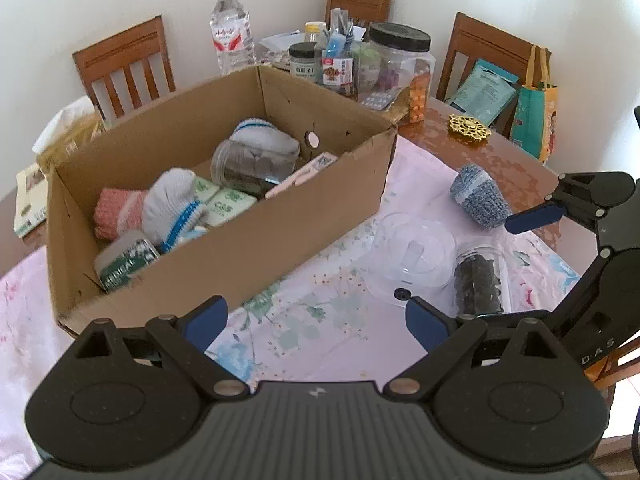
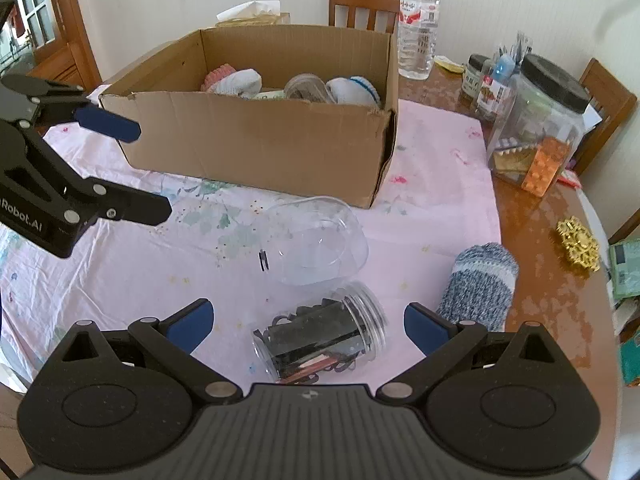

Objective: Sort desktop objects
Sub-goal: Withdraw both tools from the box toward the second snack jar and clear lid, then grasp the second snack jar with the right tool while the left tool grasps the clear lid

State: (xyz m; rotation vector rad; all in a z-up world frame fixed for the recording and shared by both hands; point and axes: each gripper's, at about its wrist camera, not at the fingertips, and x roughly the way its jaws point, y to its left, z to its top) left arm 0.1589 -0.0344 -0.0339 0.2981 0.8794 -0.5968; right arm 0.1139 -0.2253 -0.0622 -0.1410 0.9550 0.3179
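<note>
A cardboard box [image 1: 224, 264] [image 2: 256, 148] on the pink floral cloth holds rolled socks, a jar, tissue packs and a tin. To its right, all on their sides, lie an empty clear container [image 1: 412, 256] [image 2: 316, 240], a small clear jar of dark pieces [image 1: 478, 280] [image 2: 320, 340] and a blue-grey knit sock roll [image 1: 480, 196] [image 2: 480, 284]. My right gripper [image 2: 308, 326] [image 1: 492, 268] is open, with the dark jar low between its fingers. My left gripper [image 1: 316, 322] [image 2: 136, 164] is open and empty, near the box's front corner.
Behind the box stand a water bottle [image 1: 232, 28] [image 2: 418, 24], small jars and a big black-lidded jar [image 1: 396, 60] [image 2: 540, 120]. A gold ornament [image 1: 470, 126] [image 2: 578, 244] lies on bare wood at the table's right edge. Wooden chairs [image 1: 124, 64] ring the table.
</note>
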